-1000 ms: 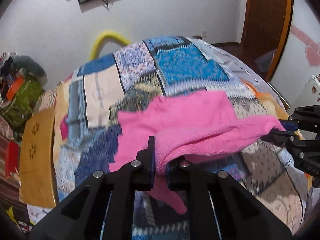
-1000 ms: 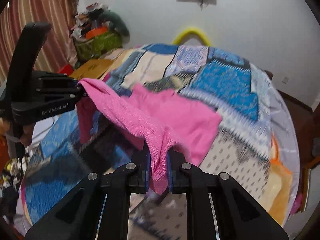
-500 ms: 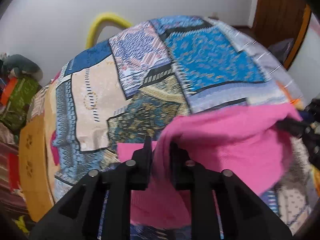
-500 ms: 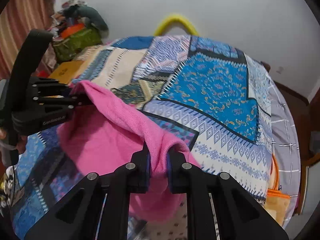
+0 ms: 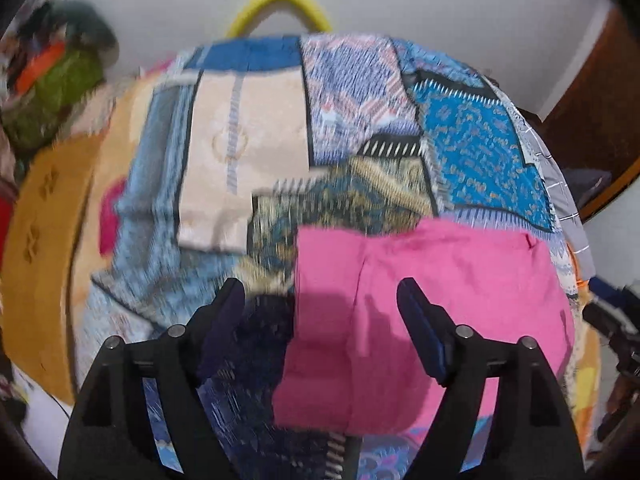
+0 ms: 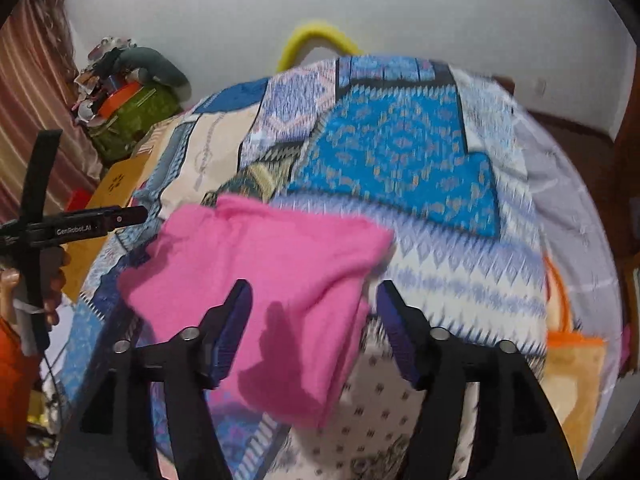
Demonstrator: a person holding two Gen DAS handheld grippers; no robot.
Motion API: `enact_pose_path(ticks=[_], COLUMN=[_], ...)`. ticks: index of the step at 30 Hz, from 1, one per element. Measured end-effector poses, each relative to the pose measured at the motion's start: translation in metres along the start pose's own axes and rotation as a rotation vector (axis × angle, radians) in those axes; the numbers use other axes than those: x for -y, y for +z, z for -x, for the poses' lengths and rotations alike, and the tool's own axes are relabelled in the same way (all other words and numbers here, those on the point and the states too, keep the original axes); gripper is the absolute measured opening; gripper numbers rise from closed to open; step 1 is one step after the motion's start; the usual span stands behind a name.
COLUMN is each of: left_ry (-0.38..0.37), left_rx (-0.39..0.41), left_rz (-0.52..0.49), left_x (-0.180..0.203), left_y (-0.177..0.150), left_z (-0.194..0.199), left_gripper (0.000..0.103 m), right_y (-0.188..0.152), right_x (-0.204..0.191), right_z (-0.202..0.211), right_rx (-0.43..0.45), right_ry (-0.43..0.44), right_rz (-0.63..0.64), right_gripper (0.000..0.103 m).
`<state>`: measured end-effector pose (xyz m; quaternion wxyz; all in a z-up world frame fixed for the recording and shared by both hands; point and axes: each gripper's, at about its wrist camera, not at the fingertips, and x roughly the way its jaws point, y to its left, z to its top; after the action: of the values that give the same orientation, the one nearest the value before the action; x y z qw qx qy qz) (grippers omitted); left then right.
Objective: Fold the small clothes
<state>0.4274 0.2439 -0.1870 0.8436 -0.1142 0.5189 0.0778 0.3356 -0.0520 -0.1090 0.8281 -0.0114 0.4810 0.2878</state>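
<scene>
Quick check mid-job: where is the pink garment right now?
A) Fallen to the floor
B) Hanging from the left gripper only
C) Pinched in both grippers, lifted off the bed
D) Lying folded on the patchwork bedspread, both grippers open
D: the pink garment lies folded on the patchwork bedspread, and the left gripper and right gripper, jaws just opened, press nothing.

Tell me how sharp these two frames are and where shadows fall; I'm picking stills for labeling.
Left wrist view: heavy motion smear across the patchwork bedspread, fisheye bending at the rim, and the left gripper casts a soft shadow on the pink garment. Right wrist view: milder blur on the bedspread, the right gripper sharp, its shadow dark on the garment.
</scene>
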Motion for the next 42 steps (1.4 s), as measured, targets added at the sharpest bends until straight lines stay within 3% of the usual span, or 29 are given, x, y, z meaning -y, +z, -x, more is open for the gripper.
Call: enact_pose_path(ticks=[1,9,18,20,21,24,26,29,42], left_ry=[-0.017,-0.17,-0.221,-0.238,-0.245,-0.269,-0.312,-0.309,-0.261], left_rx=[-0.019,-0.152,-0.112,-0.1,-0.092,-0.084,-0.094,-0.086,0.165], left_rz=[0.016,0.148,0.149,0.148,0.145,0.139,0.149,0.137,0.066], left_x=[-0.003,-0.017,-0.003,-0.001,0.001,0.006,0.009,0.015,-0.016], left_y=[-0.005,-0.046,-0.045,-0.044,-0.043,-0.039,-0.037,-0.036,-0.057], left_z=[-0.004,-0.041,-0.042,-0.043,-0.042,-0.043,-0.043,-0.037,0.09], left_gripper=[0.078,0.078,0.079,0.078,0.076,0.057,0.034,0.025,0.022], right_y=[-0.006,-0.037,-0.033,-0.032,-0.031,-0.028,-0.027,-0.026,-0.021], right_x=[0.003,0.02,0.013,0.011,0.009,0.003,-0.002,-0.01,-0.078], right_z=[-0.002,-0.025,-0.042,-0.044,-0.045,-0.047,-0.045,-0.037,0.04], right_rx=[-0.008,-0.098,-0.069,-0.05,-0.046,-0.044,-0.035,-0.009,0.127], right_ry=[0.008,0.082,0.162,0.172,0.179,0.189,0.174,0.164,0.237], right_rz=[-0.019,-0.153,-0.191,-0.191,-0.192,-0.185,-0.157,-0.12,0.028], right_gripper=[0.071,0.071,0.071,0.062,0.058,0.036,0.025,0.021,0.019])
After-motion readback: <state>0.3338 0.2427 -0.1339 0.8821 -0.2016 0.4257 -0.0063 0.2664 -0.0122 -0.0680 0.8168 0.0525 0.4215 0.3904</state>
